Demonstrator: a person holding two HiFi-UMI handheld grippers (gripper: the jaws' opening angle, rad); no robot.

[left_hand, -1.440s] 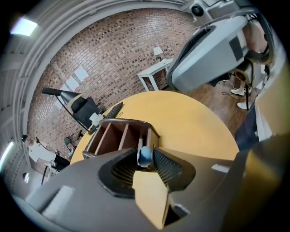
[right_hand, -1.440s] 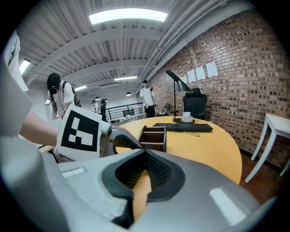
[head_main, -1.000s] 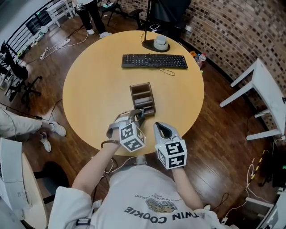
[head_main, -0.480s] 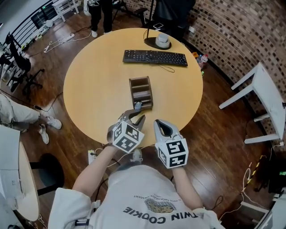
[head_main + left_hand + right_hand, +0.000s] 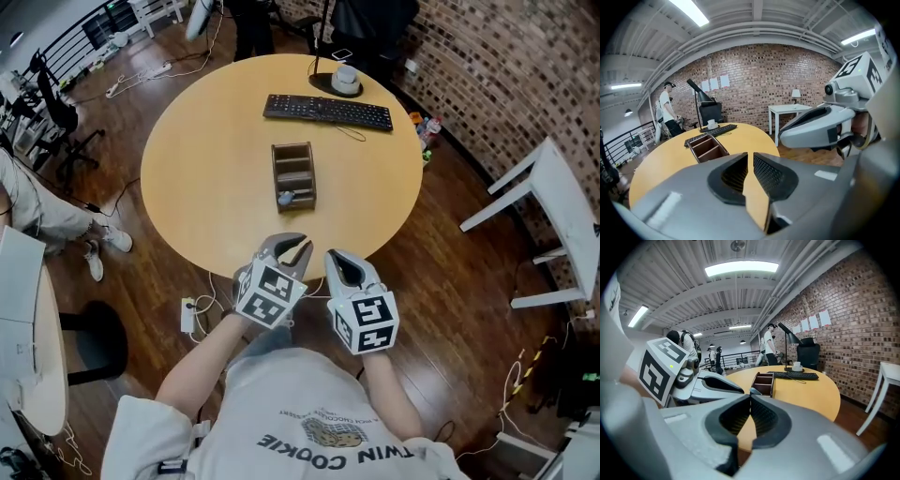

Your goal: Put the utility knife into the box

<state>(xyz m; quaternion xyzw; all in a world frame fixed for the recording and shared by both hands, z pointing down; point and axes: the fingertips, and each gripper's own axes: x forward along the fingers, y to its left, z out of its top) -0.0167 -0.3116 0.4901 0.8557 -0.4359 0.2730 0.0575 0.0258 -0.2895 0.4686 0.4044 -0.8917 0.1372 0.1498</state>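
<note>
Both claws have drawn back off the surface [image 5: 206, 159] toward the person since the earlier frames. Jaws of the left claw [image 5: 294, 247] have just narrowed to a slim gap, with nothing between them; the right claw [image 5: 340, 269] is closed and empty. Resting in the nearest compartment of the box [image 5: 275, 173], the knife [image 5: 286, 198] shows only a grey end, so its long axis cannot be judged. It lies straight ahead, nearer the left claw. Task appears complete.

Bright, even light from ceiling strip lamps [image 5: 740, 268]; soft shadows; gripper views fisheye-warped, corners vignetted black.
</note>
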